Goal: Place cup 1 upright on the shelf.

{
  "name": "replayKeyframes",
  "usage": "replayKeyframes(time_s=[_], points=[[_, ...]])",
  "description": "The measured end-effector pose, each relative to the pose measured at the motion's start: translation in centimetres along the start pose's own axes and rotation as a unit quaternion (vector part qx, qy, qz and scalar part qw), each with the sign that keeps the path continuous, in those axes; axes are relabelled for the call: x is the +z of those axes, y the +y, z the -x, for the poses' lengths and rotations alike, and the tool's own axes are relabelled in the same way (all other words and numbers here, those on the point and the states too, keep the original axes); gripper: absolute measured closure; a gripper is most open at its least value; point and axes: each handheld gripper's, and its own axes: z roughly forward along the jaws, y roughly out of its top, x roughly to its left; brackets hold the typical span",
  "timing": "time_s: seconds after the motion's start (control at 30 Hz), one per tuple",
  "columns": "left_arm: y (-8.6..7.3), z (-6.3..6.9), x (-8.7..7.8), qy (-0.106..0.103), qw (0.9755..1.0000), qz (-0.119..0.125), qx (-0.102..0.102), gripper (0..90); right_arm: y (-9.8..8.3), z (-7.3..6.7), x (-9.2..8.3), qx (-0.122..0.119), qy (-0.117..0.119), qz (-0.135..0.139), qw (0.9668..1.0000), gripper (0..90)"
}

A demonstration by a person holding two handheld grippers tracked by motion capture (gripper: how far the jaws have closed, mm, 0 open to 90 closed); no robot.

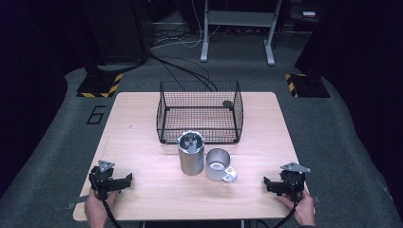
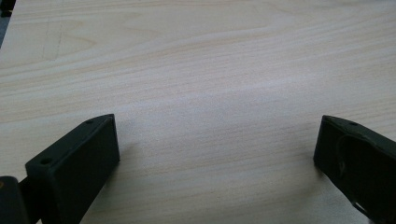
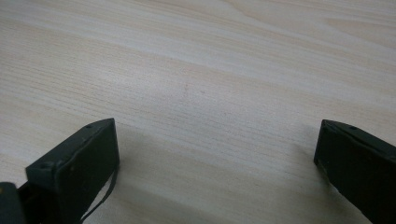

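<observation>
A tall metal canister (image 1: 190,154) with a dark tool inside stands near the table's middle. Right beside it sits a shorter metal mug (image 1: 219,165) with a handle pointing to the front right. Behind both stands a black wire basket (image 1: 199,112) holding a small dark round object (image 1: 228,103). My left gripper (image 1: 127,180) rests at the front left of the table, open, jaws wide apart over bare wood (image 2: 215,93). My right gripper (image 1: 267,184) rests at the front right, open too, with bare wood (image 3: 215,93) between its jaws.
The light wooden table (image 1: 142,133) sits on grey carpet. Cables run across the floor behind it toward a white frame stand (image 1: 237,28). Black stands with yellow-striped bases (image 1: 100,85) flank the far corners. Each gripper is held by a hand at the table's front edge.
</observation>
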Motion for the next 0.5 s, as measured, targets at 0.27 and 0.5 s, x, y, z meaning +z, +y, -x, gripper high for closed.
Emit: replayKeyframes(time_s=[0.27, 0.5], points=[[0.02, -0.03, 0.03, -0.001, 1.0, 0.001, 0.001, 0.0, 0.05, 0.13, 0.08, -0.007, 0.005, 0.001, 1.0, 0.0], [-0.06, 0.19, -0.06, 0.007, 1.0, 0.004, -0.001, 0.1, 0.34, 0.66, 0.33, -0.035, 0.031, 0.001, 0.9989, 0.0]])
